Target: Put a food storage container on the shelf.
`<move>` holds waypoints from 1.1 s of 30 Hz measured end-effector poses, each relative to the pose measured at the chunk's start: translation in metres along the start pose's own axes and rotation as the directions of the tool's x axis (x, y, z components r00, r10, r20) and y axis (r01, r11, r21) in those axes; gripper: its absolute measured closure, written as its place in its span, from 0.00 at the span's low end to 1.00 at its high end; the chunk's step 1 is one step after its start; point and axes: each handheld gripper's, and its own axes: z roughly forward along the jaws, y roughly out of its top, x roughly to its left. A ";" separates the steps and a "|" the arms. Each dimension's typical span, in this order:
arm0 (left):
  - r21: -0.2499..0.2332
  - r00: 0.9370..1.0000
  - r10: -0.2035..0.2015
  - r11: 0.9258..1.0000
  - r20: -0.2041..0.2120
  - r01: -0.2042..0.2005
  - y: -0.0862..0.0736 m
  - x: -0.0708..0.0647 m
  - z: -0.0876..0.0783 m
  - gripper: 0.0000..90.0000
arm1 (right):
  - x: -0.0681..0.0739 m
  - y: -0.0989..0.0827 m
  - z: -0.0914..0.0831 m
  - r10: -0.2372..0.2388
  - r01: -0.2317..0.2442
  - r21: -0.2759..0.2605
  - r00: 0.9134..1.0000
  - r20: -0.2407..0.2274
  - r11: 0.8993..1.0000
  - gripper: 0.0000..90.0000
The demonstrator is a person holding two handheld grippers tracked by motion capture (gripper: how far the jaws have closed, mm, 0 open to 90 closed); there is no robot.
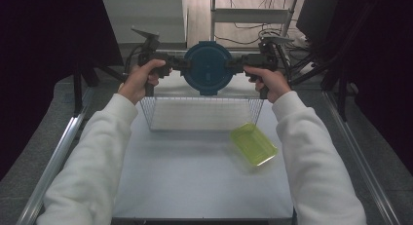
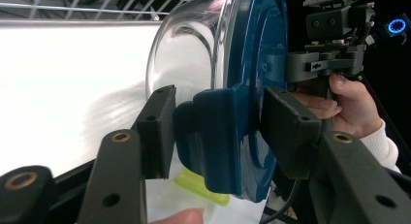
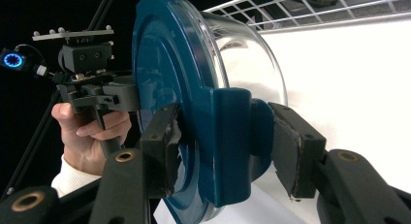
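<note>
Blue-lidded and clear-walled, the round container [image 1: 208, 68] hangs in the air above the far edge of the wire basket [image 1: 202, 113], carried between both hands. On the left the left gripper [image 1: 176, 65] has its jaws partly closed and pressed on the lid's blue side clasp [image 2: 218, 136], and on the right the right gripper [image 1: 237, 65] clamps the opposite clasp [image 3: 232, 136] the same way. Nearer and to the right, a yellow-green tray [image 1: 253, 144] lies on the white table [image 1: 195, 181], just beside the basket's corner.

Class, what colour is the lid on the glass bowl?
Dark blue lid, clearest in the right gripper view.
</note>
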 end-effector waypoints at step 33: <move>-0.027 0.982 -0.190 0.981 0.002 0.190 0.012 0.038 0.022 0.46 | -0.025 0.013 0.029 0.188 -0.185 -0.044 0.978 0.087 0.982 0.42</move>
